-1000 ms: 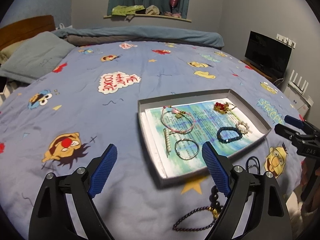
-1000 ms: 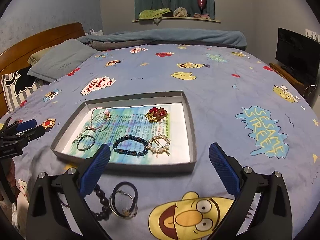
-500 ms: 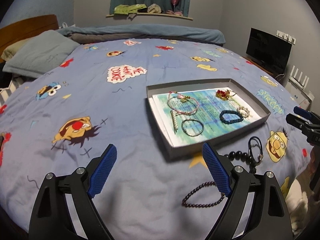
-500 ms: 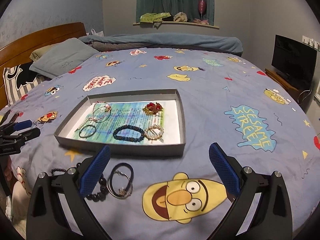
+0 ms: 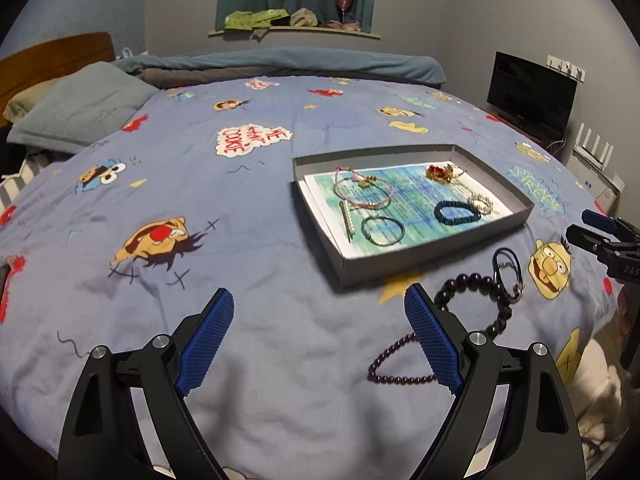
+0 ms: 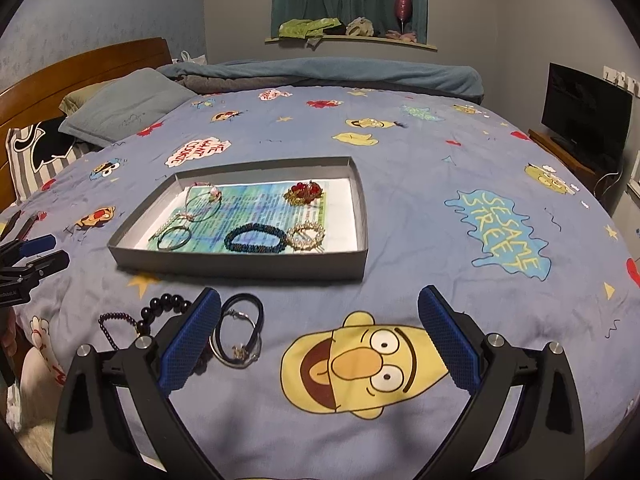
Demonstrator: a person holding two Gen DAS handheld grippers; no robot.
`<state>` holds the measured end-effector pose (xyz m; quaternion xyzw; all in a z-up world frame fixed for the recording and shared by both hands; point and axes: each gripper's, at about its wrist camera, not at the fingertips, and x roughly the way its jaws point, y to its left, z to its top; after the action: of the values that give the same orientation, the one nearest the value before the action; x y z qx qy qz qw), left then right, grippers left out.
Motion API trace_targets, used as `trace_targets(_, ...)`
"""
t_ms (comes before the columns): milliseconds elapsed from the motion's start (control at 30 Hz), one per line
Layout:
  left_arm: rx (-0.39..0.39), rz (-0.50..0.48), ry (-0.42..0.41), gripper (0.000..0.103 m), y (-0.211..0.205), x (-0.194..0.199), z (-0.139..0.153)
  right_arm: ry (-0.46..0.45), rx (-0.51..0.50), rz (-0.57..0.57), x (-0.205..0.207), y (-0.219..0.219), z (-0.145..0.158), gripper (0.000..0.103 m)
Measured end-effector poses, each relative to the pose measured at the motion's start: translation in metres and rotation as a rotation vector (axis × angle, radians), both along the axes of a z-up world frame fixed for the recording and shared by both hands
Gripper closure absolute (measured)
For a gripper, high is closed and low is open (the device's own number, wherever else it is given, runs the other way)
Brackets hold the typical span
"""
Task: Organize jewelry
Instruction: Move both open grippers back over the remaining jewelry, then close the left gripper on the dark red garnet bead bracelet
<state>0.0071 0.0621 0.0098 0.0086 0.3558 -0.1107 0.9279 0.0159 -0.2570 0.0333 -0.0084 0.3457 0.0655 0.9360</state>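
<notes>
A grey tray [image 5: 432, 256] [image 6: 240, 266] lies on the bed and holds several pieces: a pink bracelet [image 5: 362, 190], a bangle [image 5: 382, 230], a blue beaded bracelet [image 5: 456, 214] [image 6: 256, 238], a pearl clip [image 6: 306, 234] and a red brooch [image 5: 440, 172] [image 6: 304, 192]. In front of the tray on the bedspread lie a black bead bracelet [image 5: 472, 284] [image 6: 164, 306], a purple bead strand [image 5: 396, 360] and a dark cord bracelet [image 5: 508, 276] [image 6: 238, 332]. My left gripper [image 5: 318, 316] is open and empty, left of the loose pieces. My right gripper [image 6: 320, 312] is open and empty, right of them.
A blue cartoon bedspread [image 6: 400, 160] covers the bed. Pillows [image 6: 124, 112] and a wooden headboard [image 6: 80, 64] are at far left. A folded blanket [image 6: 320, 74] lies at the back. A television [image 6: 586, 112] stands on the right by the wall.
Both grippers have drawn back from the tray, which now looks smaller and farther. The loose bracelets in front of it have come fully into view. Nothing was picked up.
</notes>
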Motion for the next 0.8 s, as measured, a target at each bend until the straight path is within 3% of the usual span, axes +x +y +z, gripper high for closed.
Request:
trace_targets(467, 0.011, -0.097, 0.104, 0.016, -0.031, -0.011, -0.052, 0.047, -0.017, 0.043, -0.01, 0.009, -0.028, 0.005)
trace_targets(767, 0.021, -0.131, 0.113, 0.018, -0.041, -0.009, -0.061, 0.05, -0.025, 0.059, -0.006, 0.023, -0.043, 0.006)
trace_targets(800, 0.02, -0.139, 0.115, 0.02, -0.041, -0.009, -0.061, 0.044, -0.04, 0.054, -0.005, 0.026, -0.044, 0.01)
